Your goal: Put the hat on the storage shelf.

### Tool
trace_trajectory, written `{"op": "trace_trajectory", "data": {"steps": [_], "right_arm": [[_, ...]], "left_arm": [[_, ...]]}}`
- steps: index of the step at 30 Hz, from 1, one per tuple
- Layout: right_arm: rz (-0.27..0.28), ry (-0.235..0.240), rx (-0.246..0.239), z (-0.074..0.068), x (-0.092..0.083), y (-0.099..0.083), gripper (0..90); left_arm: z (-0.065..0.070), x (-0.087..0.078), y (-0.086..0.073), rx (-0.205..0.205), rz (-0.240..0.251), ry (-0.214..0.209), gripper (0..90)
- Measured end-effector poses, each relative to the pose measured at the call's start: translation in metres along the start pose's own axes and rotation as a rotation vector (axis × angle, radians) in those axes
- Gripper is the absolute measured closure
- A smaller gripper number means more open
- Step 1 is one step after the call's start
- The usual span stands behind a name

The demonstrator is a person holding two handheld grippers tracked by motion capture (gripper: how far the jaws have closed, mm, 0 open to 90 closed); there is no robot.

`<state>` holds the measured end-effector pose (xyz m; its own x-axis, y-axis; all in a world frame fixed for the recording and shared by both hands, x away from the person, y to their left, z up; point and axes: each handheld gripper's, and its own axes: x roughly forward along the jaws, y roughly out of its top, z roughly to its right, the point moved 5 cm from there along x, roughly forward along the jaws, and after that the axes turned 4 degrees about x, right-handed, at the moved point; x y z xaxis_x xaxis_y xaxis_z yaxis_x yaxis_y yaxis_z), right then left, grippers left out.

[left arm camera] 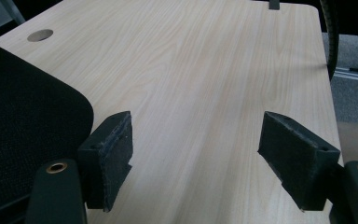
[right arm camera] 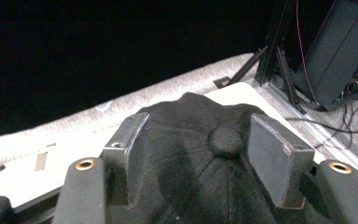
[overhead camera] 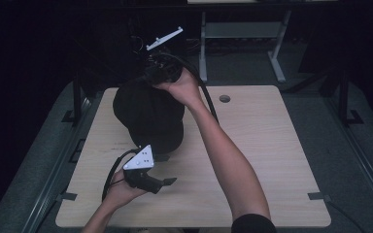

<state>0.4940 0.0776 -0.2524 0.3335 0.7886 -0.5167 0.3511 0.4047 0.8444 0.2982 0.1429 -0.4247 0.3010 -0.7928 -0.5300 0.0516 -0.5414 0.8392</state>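
From above, a black cap (overhead camera: 148, 116) sits on the table's (overhead camera: 262, 145) left half — the right gripper (overhead camera: 162, 70) over its far edge, the left gripper (overhead camera: 167, 181) just near of it. Left gripper view: jaws wide apart over bare wood, cap (left arm camera: 23, 126) beside them. Right gripper view: jaws parted either side of the cap's (right arm camera: 191, 158) crown button (right arm camera: 224, 141) — not pinching.

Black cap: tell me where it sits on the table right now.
In the high view the black cap lies on the table's far left part, between the left gripper near its front edge and the right gripper over its far side.
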Motion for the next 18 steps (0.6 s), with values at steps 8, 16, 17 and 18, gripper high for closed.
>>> {"op": "trace_trajectory", "data": {"steps": [8,16,17,18], "right_arm": [[0.035,0.008,0.033,0.005,-0.029,-0.018,29.8],[0.048,-0.005,0.063,0.013,-0.055,-0.034,26.7],[0.048,-0.007,0.065,0.014,-0.058,-0.035,26.4],[0.047,-0.010,0.068,0.015,-0.060,-0.037,26.1]], "left_arm": [[0.002,0.003,-0.003,-0.022,0.004,-0.008,24.9],[0.002,0.003,-0.004,-0.044,0.011,-0.022,24.2],[0.002,0.003,-0.004,-0.047,0.013,-0.022,24.2],[0.002,0.002,-0.004,-0.053,0.018,-0.023,24.2]]}}
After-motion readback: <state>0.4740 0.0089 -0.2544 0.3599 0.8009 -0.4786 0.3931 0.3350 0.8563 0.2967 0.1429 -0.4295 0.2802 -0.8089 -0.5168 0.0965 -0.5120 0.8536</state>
